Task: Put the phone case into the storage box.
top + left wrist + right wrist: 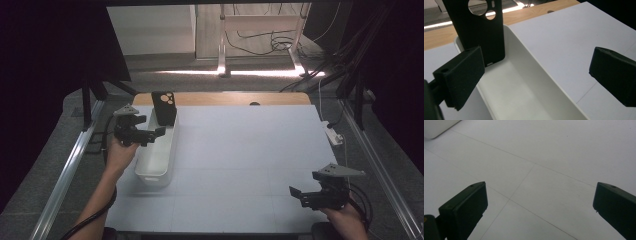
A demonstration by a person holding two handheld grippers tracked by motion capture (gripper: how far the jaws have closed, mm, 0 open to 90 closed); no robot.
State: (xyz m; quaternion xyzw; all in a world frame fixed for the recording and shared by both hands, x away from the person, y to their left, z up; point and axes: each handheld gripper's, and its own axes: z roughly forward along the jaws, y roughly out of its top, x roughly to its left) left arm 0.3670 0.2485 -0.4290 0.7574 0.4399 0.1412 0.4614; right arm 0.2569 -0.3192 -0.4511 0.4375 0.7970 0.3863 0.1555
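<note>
- black phone case (164, 107) stands upright inside white bin (150, 172), leaning on its far end; bin near counter (240, 165) left edge
- left gripper (150, 134) over bin, jaws wide apart, holding nothing
- right gripper (299, 195) near front-right corner; jaws apart, empty

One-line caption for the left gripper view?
Open left gripper over white bin, black phone case leaning upright at its far end.

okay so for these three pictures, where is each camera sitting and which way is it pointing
High view: above the near side, looking forward and down on the table; both forearms and grippers show.
Left gripper view: on the left gripper, facing the white bin and black phone case; open fingers show.
Right gripper view: on the right gripper, facing bare table; open fingers.
Shared: bin, case, table.
</note>
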